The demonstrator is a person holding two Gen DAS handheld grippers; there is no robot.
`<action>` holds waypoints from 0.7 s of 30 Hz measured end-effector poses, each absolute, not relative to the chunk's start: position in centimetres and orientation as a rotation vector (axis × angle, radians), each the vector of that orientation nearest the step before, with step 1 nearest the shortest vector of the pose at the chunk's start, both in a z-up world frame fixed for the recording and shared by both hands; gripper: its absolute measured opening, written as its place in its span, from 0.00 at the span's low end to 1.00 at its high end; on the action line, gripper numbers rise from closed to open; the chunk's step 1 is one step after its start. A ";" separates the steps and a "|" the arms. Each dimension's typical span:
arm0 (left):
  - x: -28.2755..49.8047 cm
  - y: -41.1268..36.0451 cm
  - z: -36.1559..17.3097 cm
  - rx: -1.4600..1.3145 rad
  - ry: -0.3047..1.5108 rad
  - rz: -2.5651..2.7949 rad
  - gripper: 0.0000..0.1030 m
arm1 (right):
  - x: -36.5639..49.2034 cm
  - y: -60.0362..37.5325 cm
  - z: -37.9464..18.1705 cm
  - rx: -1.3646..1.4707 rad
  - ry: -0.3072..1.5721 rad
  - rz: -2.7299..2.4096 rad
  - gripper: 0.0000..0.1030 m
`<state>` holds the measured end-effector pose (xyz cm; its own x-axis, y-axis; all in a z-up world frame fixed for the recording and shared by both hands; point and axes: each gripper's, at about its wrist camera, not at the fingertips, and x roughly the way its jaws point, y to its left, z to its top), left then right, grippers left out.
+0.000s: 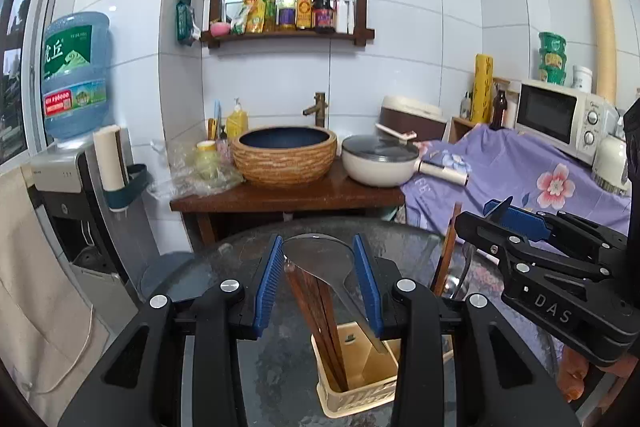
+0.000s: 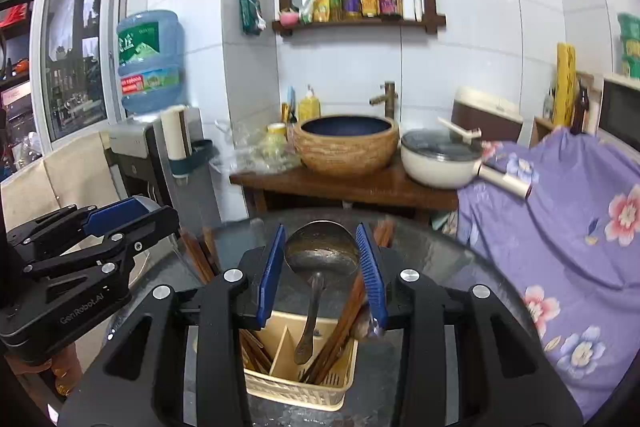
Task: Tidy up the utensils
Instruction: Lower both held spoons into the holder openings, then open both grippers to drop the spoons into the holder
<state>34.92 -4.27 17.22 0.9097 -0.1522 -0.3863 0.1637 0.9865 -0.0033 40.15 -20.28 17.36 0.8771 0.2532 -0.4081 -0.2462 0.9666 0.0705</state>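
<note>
My left gripper [image 1: 322,277] stands spread wide, a clear plastic scoop [image 1: 320,259] between its pads; I cannot tell if they touch. My right gripper [image 2: 322,273] gapes too, a metal ladle [image 2: 320,255] between its pads. Both stand in the beige utensil basket [image 2: 296,393] with brown chopsticks [image 2: 344,323], on the dark glass table [image 2: 440,255]. Beyond, a wooden counter [image 2: 344,185] carries a woven basin [image 2: 346,145] and white pot [image 2: 438,159].

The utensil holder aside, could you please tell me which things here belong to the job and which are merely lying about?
Job: utensil holder, metal ladle, wooden chopsticks, clear rice paddle.

Lying about: basin, lidded pot, microwave, water jug, floral cloth.
</note>
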 end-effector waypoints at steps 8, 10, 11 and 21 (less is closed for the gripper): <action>35.1 -4.4 13.0 0.033 0.459 -0.164 0.34 | 39.9 -20.2 12.9 0.012 0.469 0.246 0.36; 35.1 -4.4 12.1 0.036 0.473 -0.165 0.34 | 39.8 -20.1 12.0 0.012 0.474 0.242 0.36; 35.1 -4.4 11.7 0.038 0.478 -0.164 0.34 | 39.8 -20.1 11.7 0.013 0.478 0.242 0.36; 35.7 -4.1 9.2 0.051 0.527 -0.162 0.35 | 40.4 -20.2 9.3 0.011 0.526 0.227 0.37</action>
<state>35.69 -4.12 9.19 0.8521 -0.1405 -0.5041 0.1665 0.9860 0.0066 40.35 -20.24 9.29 0.8404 0.2180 -0.4961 -0.2122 0.9748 0.0690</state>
